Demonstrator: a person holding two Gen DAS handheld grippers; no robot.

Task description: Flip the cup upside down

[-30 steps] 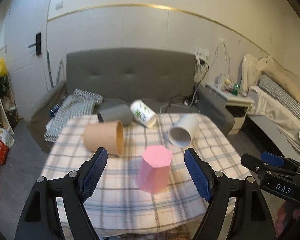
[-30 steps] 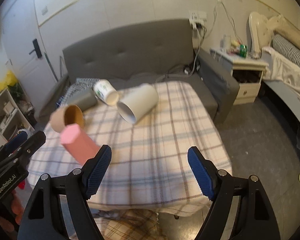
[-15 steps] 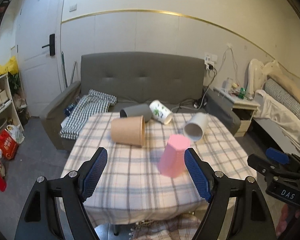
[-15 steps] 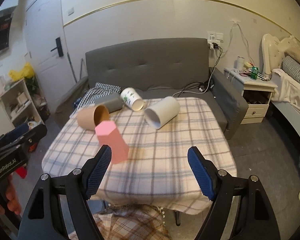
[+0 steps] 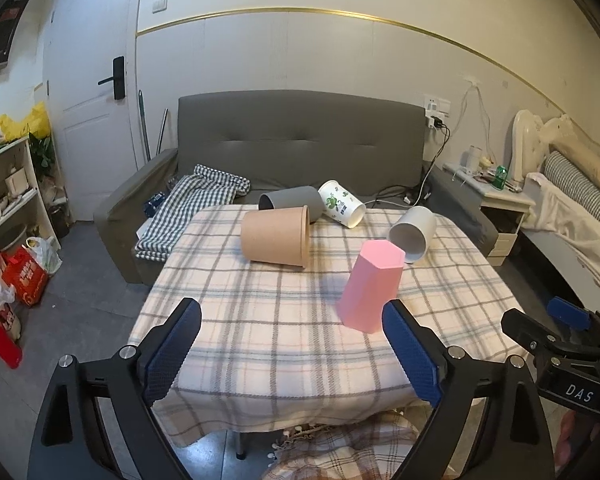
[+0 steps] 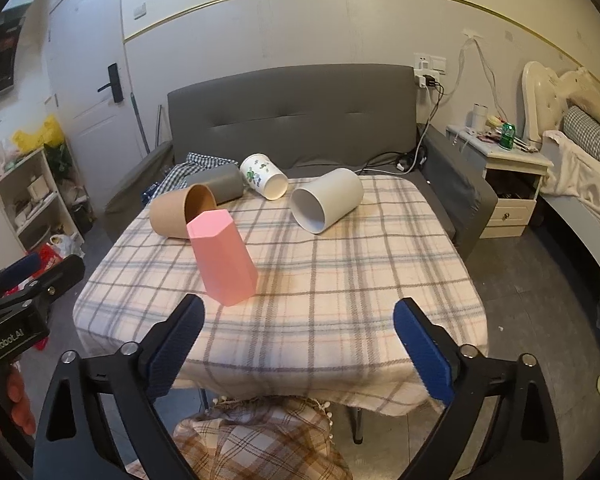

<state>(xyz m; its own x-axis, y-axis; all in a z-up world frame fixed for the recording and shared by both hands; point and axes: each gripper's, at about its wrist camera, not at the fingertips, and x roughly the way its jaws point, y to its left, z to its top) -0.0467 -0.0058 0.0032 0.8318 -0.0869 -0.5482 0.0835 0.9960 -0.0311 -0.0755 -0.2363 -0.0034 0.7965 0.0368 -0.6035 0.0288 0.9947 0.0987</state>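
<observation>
A pink hexagonal cup (image 5: 371, 286) stands upside down on the plaid-covered table (image 5: 260, 320), wide mouth down; it also shows in the right wrist view (image 6: 222, 256). My left gripper (image 5: 292, 350) is open and empty, held back above the table's near edge, the cup just left of its right finger. My right gripper (image 6: 300, 346) is open and empty, also back from the table, the cup beyond its left finger. Each gripper shows at the edge of the other's view.
Several cups lie on their sides at the table's far end: a brown one (image 5: 276, 242), a grey one (image 5: 292, 202), a white printed one (image 5: 342, 209) and a white one (image 5: 414, 234). A grey sofa (image 5: 300, 148) stands behind, a nightstand (image 5: 500, 204) right, shelves (image 5: 8, 192) left.
Both grippers have pulled back and risen from the table, so the table and cups look smaller and farther. The pink cup stays upside down in place.
</observation>
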